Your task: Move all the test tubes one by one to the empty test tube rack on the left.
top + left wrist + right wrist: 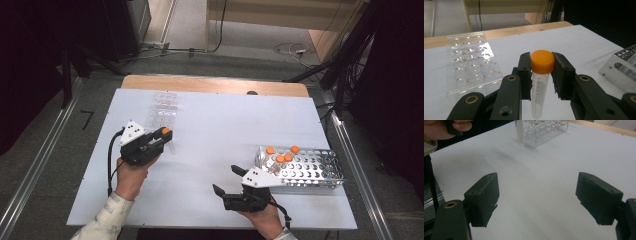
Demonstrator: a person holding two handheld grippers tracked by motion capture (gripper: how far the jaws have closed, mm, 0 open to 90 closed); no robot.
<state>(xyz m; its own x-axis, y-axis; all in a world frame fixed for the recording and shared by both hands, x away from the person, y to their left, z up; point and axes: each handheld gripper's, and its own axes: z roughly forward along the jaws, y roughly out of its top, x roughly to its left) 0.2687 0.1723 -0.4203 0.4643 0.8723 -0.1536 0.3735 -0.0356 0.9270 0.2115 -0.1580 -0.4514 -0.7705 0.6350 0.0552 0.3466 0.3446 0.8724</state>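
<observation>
1. Two jaws of your left gripper (541,75) clamp the tube (539,97) by its orange cap, tube hanging toward 6 o'clock.
2. Your right gripper (547,195) gapes wide, holding nothing; the tube shows at its 11 o'clock.

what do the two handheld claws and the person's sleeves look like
Both the left claw and the right claw are black, two-jawed, with brass-coloured pivot rivets, each topped by a grey three-cornered plate with dark dots. A black cable trails from each. The sleeves are light beige.
</observation>
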